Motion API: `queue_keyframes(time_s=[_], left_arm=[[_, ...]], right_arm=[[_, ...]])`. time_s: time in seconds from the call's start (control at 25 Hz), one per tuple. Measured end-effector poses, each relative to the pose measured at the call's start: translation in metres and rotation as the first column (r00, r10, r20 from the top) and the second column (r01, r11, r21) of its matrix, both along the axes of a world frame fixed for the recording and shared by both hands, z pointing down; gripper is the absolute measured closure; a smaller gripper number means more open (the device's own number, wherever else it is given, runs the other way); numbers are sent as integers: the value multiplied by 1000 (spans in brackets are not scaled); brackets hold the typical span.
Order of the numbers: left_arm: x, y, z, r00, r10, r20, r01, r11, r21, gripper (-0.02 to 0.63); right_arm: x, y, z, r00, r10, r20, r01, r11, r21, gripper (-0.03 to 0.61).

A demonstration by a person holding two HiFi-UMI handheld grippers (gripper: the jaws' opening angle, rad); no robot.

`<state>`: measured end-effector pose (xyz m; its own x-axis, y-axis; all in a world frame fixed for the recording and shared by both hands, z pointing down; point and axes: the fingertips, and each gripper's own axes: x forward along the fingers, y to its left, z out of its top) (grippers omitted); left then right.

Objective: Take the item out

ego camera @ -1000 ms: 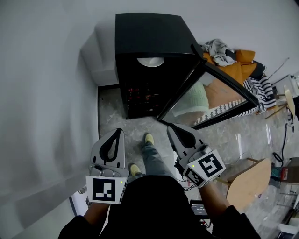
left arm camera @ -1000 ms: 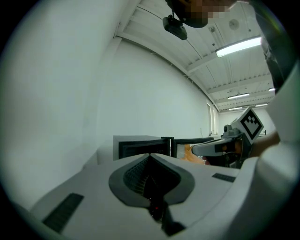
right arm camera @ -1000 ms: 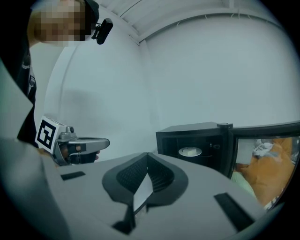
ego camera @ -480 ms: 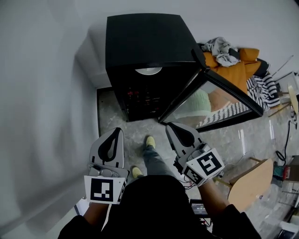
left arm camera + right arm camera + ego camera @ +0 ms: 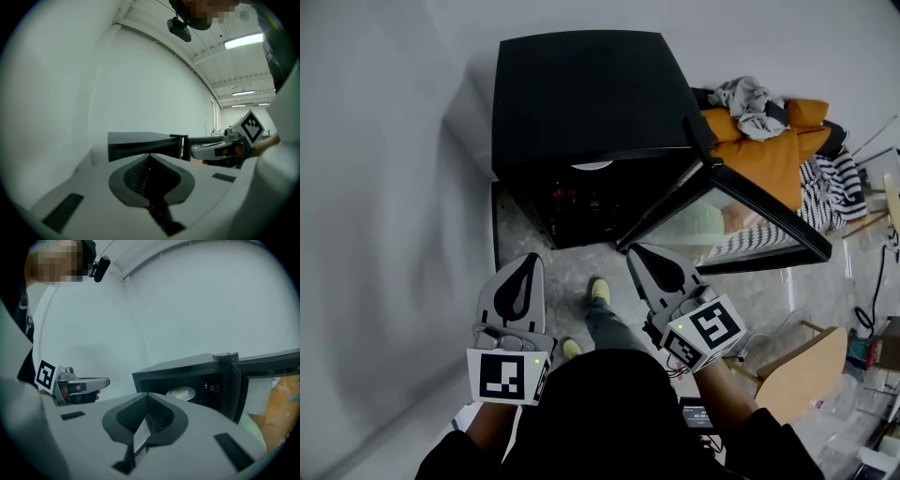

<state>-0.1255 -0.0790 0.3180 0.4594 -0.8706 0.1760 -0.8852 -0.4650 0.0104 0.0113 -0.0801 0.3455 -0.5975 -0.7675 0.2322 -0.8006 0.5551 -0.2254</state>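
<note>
Left tongs and right tongs are both closed and empty, held short of the black cabinet. Nothing is retrieved yet; the approach, reach and grip are all outstanding. The glass door stands open to the cabinet's right, so its front is unobstructed over bare floor. The item, a white plate, sits high inside the cabinet, close under its top edge; headroom there looks tight.

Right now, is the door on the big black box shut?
No, the glass door of the big black box stands swung open, showing a round white dish inside.
</note>
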Motion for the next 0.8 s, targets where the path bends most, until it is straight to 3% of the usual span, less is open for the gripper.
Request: queue_keyframes(time_s=[0.32,0.8], left_arm=[[19,-34,-4,1000,-14,12,14,1000,-8,606],[55,-62,-4,998,-40,40,41,999,-3,606]], right_arm=[[18,-34,-2,1000,-10,24,10,1000,-24,572],[49,-62,10,995,-100,30,101,993,-54,572]])
